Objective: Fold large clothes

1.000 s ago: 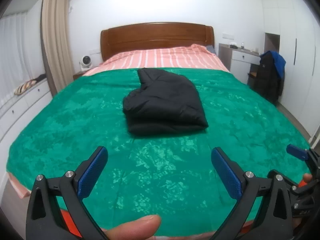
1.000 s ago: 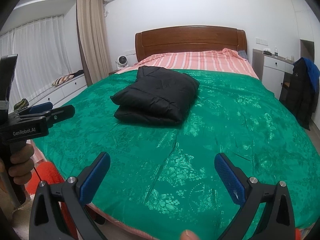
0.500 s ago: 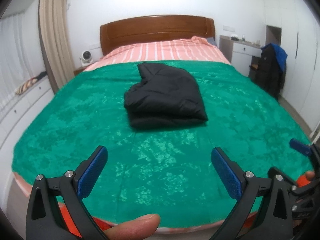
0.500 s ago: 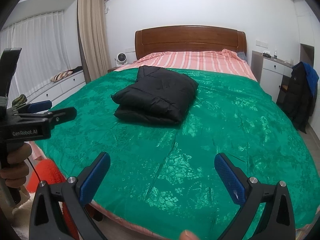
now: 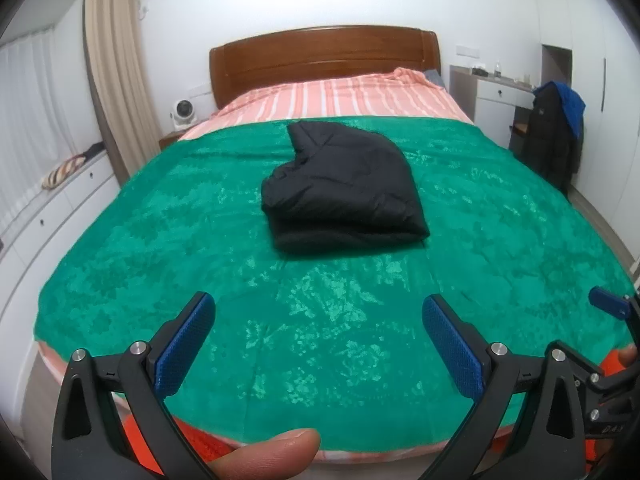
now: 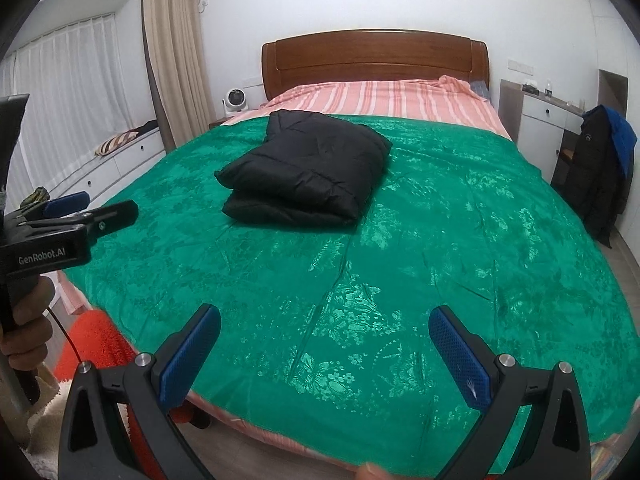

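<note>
**Folded Jacket Rests on Bed as Both Grippers Draw Back**

Both cameras pull away from the bed over the last second: more of the mattress foot and floor enters each view, and the black padded jacket sits smaller and farther off than before. It lies folded into a compact stack near the middle of the green bedspread, toward the striped pink sheet and wooden headboard, well apart from either tool.

The left gripper hangs over the foot of the bed with its blue pads spread wide and nothing between them. The right gripper matches it, jaws wide apart and empty.

Judging by the tidy stack, the fold looks finished and the step in hand is a clean retreat. Done well, that means keeping both tools level and clear of the bedspread so no pad snags the satin and drags the stack askew.

The right wrist view alone shows the left gripper's body from the side, its maker's label legible, with the person's left hand on the handle, an orange rug on the floor and an air conditioner high on the wall. The left wrist view shows the jacket's folded front edge squarely and a thumb at the bottom of frame. Both catch a dark coat hanging by the white desk.
</note>
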`<state>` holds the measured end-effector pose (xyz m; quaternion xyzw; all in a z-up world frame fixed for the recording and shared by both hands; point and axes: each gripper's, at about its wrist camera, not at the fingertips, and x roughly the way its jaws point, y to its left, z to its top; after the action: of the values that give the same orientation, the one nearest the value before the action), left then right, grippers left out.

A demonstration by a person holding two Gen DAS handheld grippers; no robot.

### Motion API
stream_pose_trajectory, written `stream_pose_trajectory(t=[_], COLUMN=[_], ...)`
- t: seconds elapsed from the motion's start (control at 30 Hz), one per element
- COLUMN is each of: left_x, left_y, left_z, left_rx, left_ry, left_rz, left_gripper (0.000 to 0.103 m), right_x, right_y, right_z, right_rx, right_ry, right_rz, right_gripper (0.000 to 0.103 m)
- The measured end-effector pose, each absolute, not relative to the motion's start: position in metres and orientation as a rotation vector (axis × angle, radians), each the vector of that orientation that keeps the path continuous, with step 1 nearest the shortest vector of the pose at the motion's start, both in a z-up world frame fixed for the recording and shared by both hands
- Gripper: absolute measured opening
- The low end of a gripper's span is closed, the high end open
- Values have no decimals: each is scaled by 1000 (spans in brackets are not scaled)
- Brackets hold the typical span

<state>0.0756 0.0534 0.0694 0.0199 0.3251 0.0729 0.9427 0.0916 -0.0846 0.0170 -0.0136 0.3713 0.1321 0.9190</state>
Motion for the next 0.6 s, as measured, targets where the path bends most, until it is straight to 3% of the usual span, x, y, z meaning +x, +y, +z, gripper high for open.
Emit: stream_pose_trajectory(t=[0.6], left_x=[78], left_y=[44], left_z=[66], left_rx=[59], left_ry=[679], left_rz=[129], left_gripper=[103], right_x=[92], right_y=[-89], right_z=[23], right_rx=[-21], right_ry=[781], right_rz=[241], right_gripper=[103])
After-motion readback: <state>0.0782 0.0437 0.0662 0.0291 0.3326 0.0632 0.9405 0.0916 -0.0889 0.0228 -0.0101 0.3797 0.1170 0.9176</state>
